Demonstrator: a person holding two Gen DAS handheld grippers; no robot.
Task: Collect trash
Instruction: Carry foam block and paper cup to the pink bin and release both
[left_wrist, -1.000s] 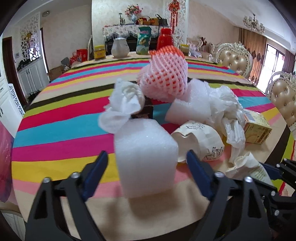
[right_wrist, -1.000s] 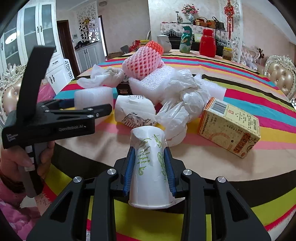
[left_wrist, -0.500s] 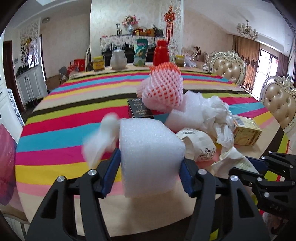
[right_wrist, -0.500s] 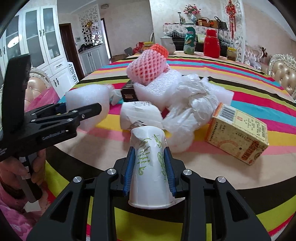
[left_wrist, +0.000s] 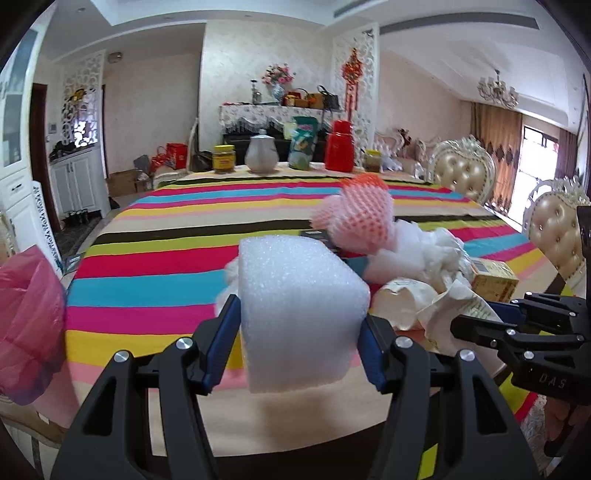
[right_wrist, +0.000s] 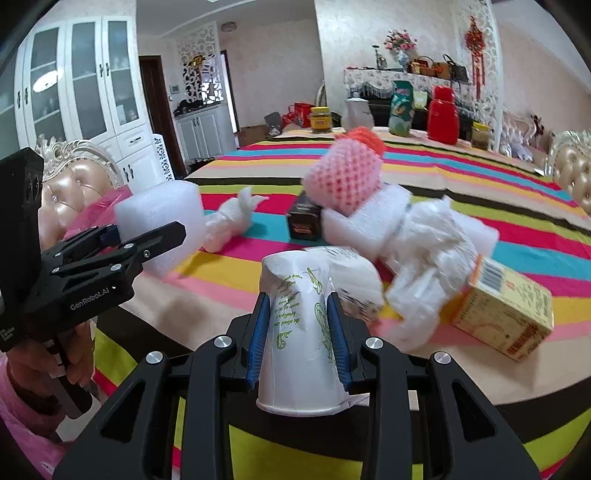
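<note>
My left gripper (left_wrist: 295, 339) is shut on a white foam block (left_wrist: 299, 310) and holds it above the table's near edge; the block also shows in the right wrist view (right_wrist: 162, 221). My right gripper (right_wrist: 297, 332) is shut on a crushed white paper cup (right_wrist: 299, 332) with green print. On the striped tablecloth (left_wrist: 166, 266) lies a trash pile: a pink foam fruit net (right_wrist: 343, 181), white plastic wrap (right_wrist: 424, 243), a second paper cup (left_wrist: 402, 302), a yellow carton (right_wrist: 506, 306), a small dark box (right_wrist: 304, 221) and a crumpled tissue (right_wrist: 232, 218).
A pink plastic bag (left_wrist: 26, 321) hangs at the left beside the table. Jars, a white teapot (left_wrist: 261, 155), a green packet and a red flask (left_wrist: 339, 146) stand at the table's far edge. Padded chairs (left_wrist: 461, 177) stand on the right.
My left gripper closed on the foam block, lifted it and pulled it back toward the table's near edge. The tissue dropped off beside it. My right gripper kept hold of the cup.
</note>
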